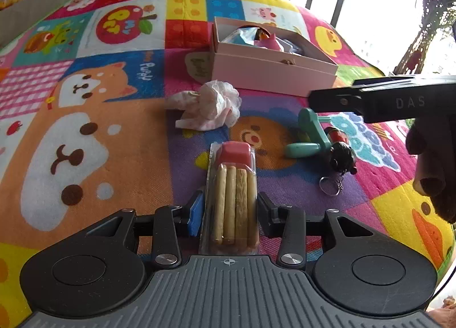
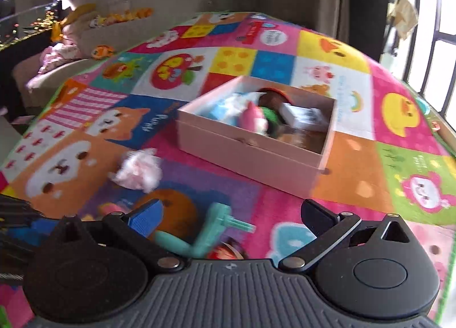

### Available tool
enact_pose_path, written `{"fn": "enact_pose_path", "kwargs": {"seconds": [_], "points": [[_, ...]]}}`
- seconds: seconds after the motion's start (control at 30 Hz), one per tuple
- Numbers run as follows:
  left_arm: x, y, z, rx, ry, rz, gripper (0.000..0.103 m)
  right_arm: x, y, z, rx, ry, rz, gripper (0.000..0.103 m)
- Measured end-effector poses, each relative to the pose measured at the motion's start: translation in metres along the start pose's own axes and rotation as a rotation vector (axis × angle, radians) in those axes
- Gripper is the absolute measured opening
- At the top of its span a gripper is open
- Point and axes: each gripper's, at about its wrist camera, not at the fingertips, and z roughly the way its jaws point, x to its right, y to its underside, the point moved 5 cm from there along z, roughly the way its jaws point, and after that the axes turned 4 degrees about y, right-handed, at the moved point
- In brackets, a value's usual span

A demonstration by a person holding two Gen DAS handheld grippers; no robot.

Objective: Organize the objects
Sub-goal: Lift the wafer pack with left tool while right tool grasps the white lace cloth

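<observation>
A clear packet of biscuit sticks with a red dip cup point(image 1: 233, 194) lies on the play mat between the fingers of my left gripper point(image 1: 230, 211); the jaws sit close on both sides, and I cannot tell whether they press it. A pink box point(image 1: 270, 71) holding toys stands beyond, also in the right wrist view point(image 2: 250, 154). A crumpled pink-white cloth point(image 1: 211, 105) point(image 2: 139, 171), a teal handle toy point(image 1: 310, 137) point(image 2: 205, 234) and a black keychain figure point(image 1: 342, 157) lie on the mat. My right gripper point(image 2: 230, 214) is open above the teal toy.
The colourful cartoon play mat point(image 1: 85, 128) covers the whole surface. The other gripper's black body and the hand holding it point(image 1: 413, 105) reach in from the right in the left wrist view. A sofa with plush toys point(image 2: 71, 42) stands at the far left, windows on the right.
</observation>
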Motion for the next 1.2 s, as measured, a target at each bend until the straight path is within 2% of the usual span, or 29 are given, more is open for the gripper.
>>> {"fn": "enact_pose_path", "kwargs": {"seconds": [0.07,0.2,0.27,0.3,0.33,0.4,0.5,0.7,0.77,0.83,0.97,1.1,1.2], "points": [[-0.001,-0.002,0.002,-0.002,-0.004,-0.010,0.044,-0.023,-0.014,0.014,-0.017,-0.088,-0.006,0.102],[0.003,-0.001,0.002,0.000,-0.026,-0.003,0.044,-0.065,-0.035,0.058,-0.069,-0.146,-0.015,0.087],[0.004,0.000,0.002,0.006,-0.032,-0.001,0.044,-0.079,-0.036,0.081,-0.135,-0.188,-0.006,0.068],[0.004,0.000,0.002,0.008,-0.033,-0.002,0.044,-0.084,-0.034,0.089,-0.165,-0.196,-0.012,0.046],[0.003,0.000,0.002,0.011,-0.032,-0.006,0.044,-0.088,-0.031,0.096,-0.195,-0.191,-0.027,0.033],[0.002,0.000,0.002,0.014,-0.028,-0.011,0.045,-0.086,-0.026,0.098,-0.209,-0.179,-0.027,0.031],[0.001,0.001,0.001,0.020,-0.025,-0.015,0.045,-0.067,-0.025,0.089,-0.177,-0.126,-0.032,0.029],[0.000,0.000,0.001,0.020,-0.024,-0.027,0.045,0.008,-0.028,0.088,-0.163,0.046,0.006,0.029],[0.001,0.000,0.001,0.018,-0.028,-0.028,0.045,0.032,-0.026,0.089,-0.169,0.090,0.028,0.026],[0.002,0.000,0.001,0.015,-0.035,-0.027,0.045,0.050,-0.023,0.090,-0.176,0.088,0.070,0.026],[0.003,0.000,0.002,0.010,-0.048,-0.022,0.045,0.069,-0.020,0.088,-0.151,0.146,0.082,0.026],[0.003,0.000,0.003,0.012,-0.049,-0.023,0.045,0.072,-0.016,0.074,-0.132,0.124,0.090,0.026],[0.001,0.000,0.002,0.015,-0.043,-0.025,0.045,0.068,-0.013,0.051,-0.102,0.072,0.100,0.025]]}}
